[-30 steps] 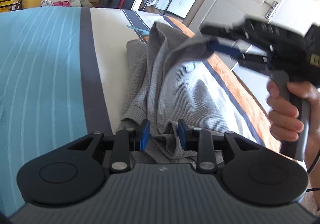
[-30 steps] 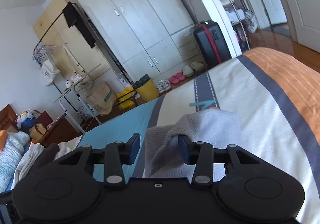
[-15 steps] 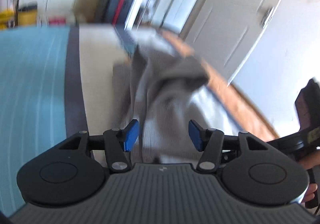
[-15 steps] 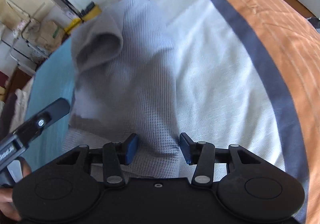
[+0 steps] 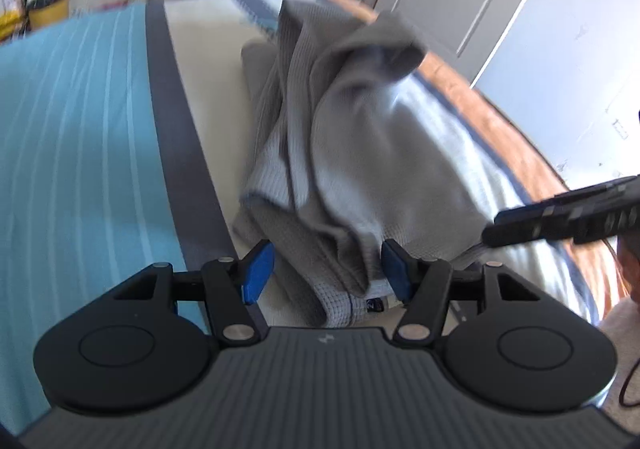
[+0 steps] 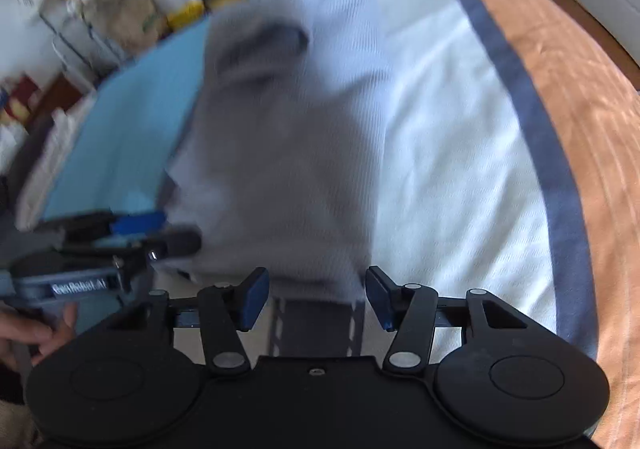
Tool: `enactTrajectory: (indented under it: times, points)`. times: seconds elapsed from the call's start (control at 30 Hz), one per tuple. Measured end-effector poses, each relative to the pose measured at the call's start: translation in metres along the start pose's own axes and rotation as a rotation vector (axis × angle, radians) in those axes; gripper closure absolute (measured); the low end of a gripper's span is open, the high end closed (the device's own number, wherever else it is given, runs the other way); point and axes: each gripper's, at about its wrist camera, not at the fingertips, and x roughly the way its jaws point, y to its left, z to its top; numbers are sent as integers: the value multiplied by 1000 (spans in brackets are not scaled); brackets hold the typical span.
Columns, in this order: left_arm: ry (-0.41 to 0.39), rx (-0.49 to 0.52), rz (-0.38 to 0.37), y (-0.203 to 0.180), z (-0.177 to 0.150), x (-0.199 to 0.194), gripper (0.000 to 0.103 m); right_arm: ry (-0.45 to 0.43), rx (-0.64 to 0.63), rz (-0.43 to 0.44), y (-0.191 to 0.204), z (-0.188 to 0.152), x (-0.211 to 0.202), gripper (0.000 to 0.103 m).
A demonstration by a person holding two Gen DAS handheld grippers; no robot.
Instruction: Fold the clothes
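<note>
Left wrist view: broad bedspread striped in teal, cream and orange with dark grey bands filling most of the frame, wrinkled under sunlight. Heaped on its cream band, a grey waffle-knit garment, bunched into tall folds, peak toward the far end, one rounded hood-like fold drooping at the top, a small dark label showing at the near hem. Near hem lying directly ahead of the left black two-finger gripper with blue pads, the cloth's lowest fold sitting in the wide gap between the spread fingers, touching neither pad as far as can be told; nothing clamped. At the right edge, the right black two-finger gripper seen side-on, blurred, tip just at the garment's right border.

Right wrist view: same bedspread, same garment, motion-blurred, pale where sunlit, shadowed on its left flank. Garment's near edge just beyond the right gripper, fingers held well apart, gripping nothing. Left gripper at the lower left, beside the garment's left edge, held in a hand.
</note>
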Motion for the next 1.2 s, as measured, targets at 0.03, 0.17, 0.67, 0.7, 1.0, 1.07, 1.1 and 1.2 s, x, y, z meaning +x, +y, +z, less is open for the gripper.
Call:
enactTrajectory:
  times: [0.03, 0.17, 0.67, 0.7, 1.0, 1.07, 1.1, 1.2]
  points:
    - [-23, 13, -8, -1, 3, -6, 44, -42, 0, 35, -1, 0, -9, 44]
    - [-140, 78, -45, -7, 25, -25, 44, -125, -109, 62, 7, 0, -22, 44]
    - [-272, 296, 215, -13, 98, 57, 36, -293, -176, 67, -20, 110, 50, 44]
    - [-268, 313, 222, -14, 101, 61, 36, -291, -173, 64, -21, 114, 57, 44]
    - [-108, -38, 131, 45, 108, 89, 35, -265, -223, 78, -1, 133, 94, 41]
    - [-60, -121, 97, 60, 104, 95, 35, -232, -224, 72, 5, 135, 99, 41]
    - [-49, -177, 69, 68, 101, 98, 35, -215, -212, 71, 7, 136, 103, 40]
    - [-47, -217, 45, 76, 98, 93, 34, -186, -224, 59, 16, 141, 107, 37]
